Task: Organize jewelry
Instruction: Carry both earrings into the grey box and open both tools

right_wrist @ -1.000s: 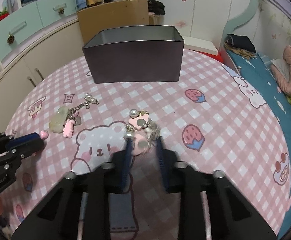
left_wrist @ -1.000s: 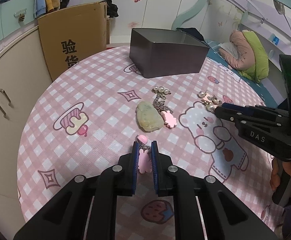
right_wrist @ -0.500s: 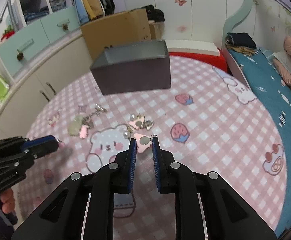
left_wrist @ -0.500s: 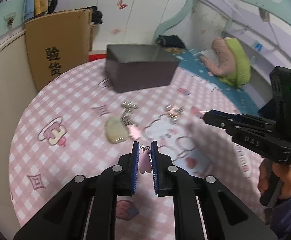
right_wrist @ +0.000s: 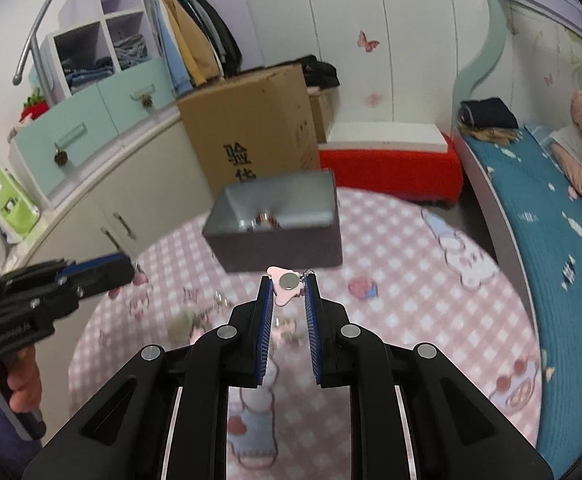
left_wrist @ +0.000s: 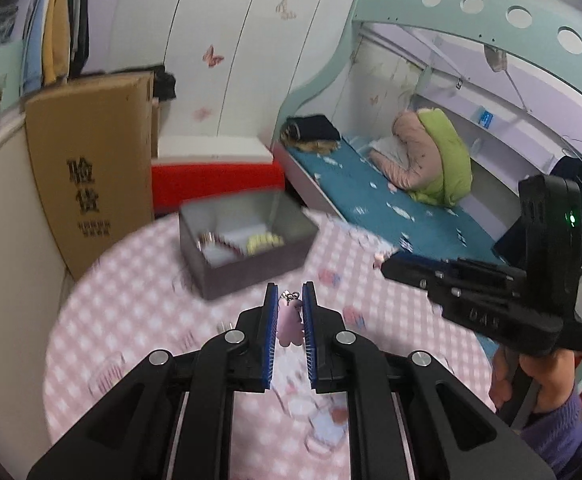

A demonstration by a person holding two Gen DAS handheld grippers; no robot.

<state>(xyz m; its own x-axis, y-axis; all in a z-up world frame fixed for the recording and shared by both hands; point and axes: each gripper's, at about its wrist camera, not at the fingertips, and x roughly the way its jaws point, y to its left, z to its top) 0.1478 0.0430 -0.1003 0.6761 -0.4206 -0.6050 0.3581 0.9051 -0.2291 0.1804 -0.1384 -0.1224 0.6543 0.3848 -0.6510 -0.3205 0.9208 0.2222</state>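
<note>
the left gripper [left_wrist: 291, 300] is pinching a pink charm [left_wrist: 289, 322] between its blue pads, and the right gripper [right_wrist: 289, 280] is clamped on a pink clip [right_wrist: 285, 290] with a round silver disc on its face. both pieces hang clear of the table [right_wrist: 411, 280], on the near side of the box [right_wrist: 279, 228] — a grip by the body, most likely so the loose links and rings dangle freely rather than snag on the way over the rim.

the box is the landmark here: a dark, matte, straight-walled tin with an open top, standing toward the far edge of the table. inside it lie a few earlier pieces — something beaded and yellowish, a reddish strand, a bit of metal — so it reads as the place jewelry is meant to end up. the two grippers sit side by side in front of it, the left one to the box's left, the right one nearer its middle.

the charm looks like soft, smooth plastic, rounded like a little figure, with a small metal loop on top. the clip is flat and glossy, its edge lobed. more jewelry [right_wrist: 195, 320] lies on the table, nearer than the box, blurred: a pale greenish lump and some metal bits. the cloth is pink-and-white check with cartoon prints, slightly shiny.
</note>
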